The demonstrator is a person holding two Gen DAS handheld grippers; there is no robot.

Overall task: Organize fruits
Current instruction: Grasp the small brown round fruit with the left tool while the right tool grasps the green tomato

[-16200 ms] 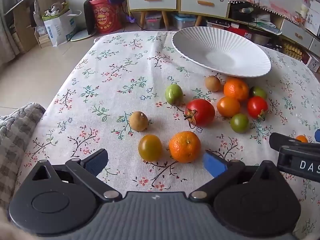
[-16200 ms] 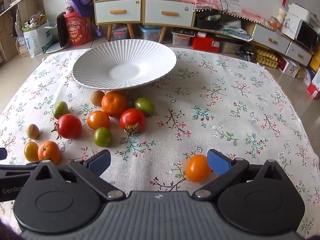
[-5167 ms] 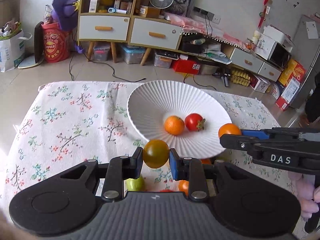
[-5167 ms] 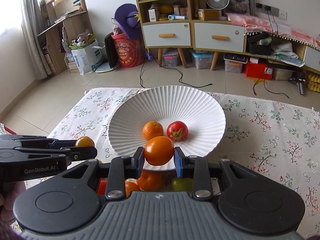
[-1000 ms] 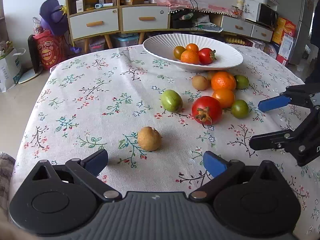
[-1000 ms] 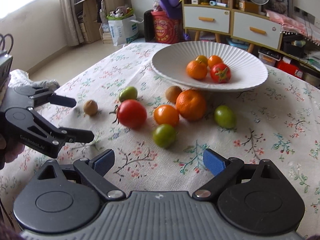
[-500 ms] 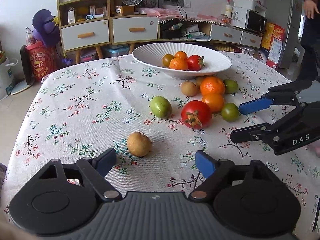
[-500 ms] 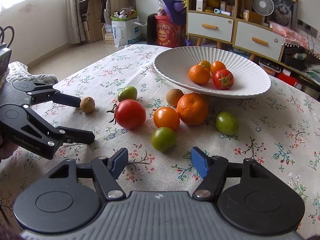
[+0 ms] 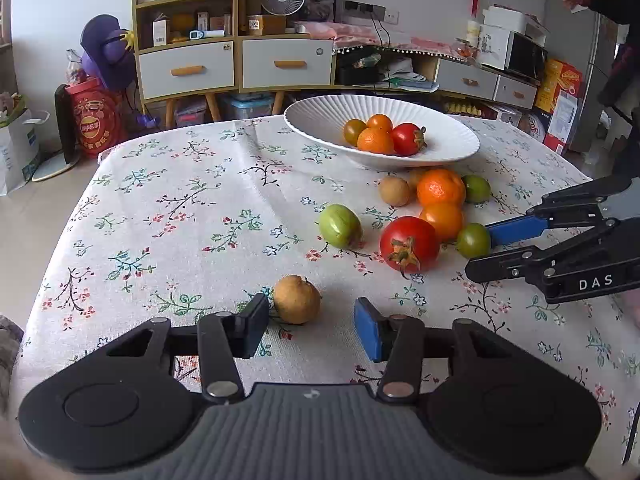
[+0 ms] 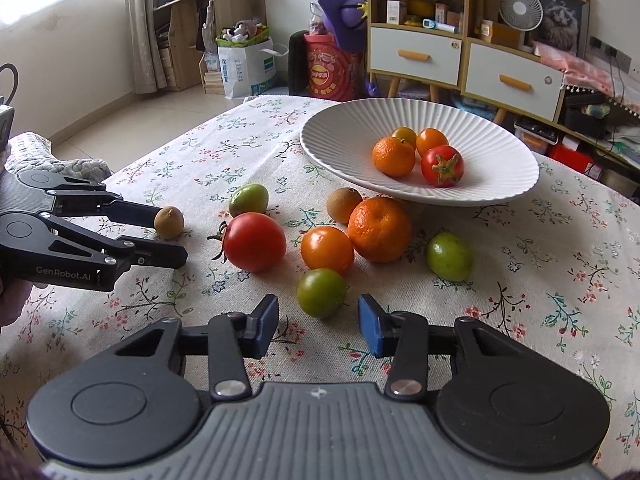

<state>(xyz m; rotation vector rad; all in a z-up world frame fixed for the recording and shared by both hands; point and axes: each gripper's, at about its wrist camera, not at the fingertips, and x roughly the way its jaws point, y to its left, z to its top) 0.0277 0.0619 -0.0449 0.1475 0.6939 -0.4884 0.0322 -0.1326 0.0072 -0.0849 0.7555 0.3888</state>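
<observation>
A white ribbed bowl [image 9: 320, 120] [image 10: 500, 148] holds several small fruits on the floral tablecloth. My left gripper [image 9: 310, 324] is open, its fingers on either side of a small brown fruit [image 9: 297, 299] [image 10: 169, 222] that lies on the cloth. My right gripper [image 10: 318, 320] is open, its fingers just short of a small green tomato [image 10: 321, 293] [image 9: 473, 240]. Beyond lie a big red tomato [image 9: 409, 243] [image 10: 254, 242], an orange tomato [image 10: 327, 250], a mandarin [image 10: 379, 229], another brown fruit [image 10: 343, 205] and two green fruits [image 10: 449, 256] [image 10: 248, 199].
The tablecloth [image 9: 180, 208] drops off at the table's left and far edges. Beyond it stand a drawer cabinet [image 9: 236, 64], a red drum [image 9: 94, 120] and floor clutter. A grey padded seat [image 10: 60, 166] is at the near left.
Both grippers have moved forward and their jaws have narrowed. The left now brackets the brown fruit; the right has come close to the green tomato.
</observation>
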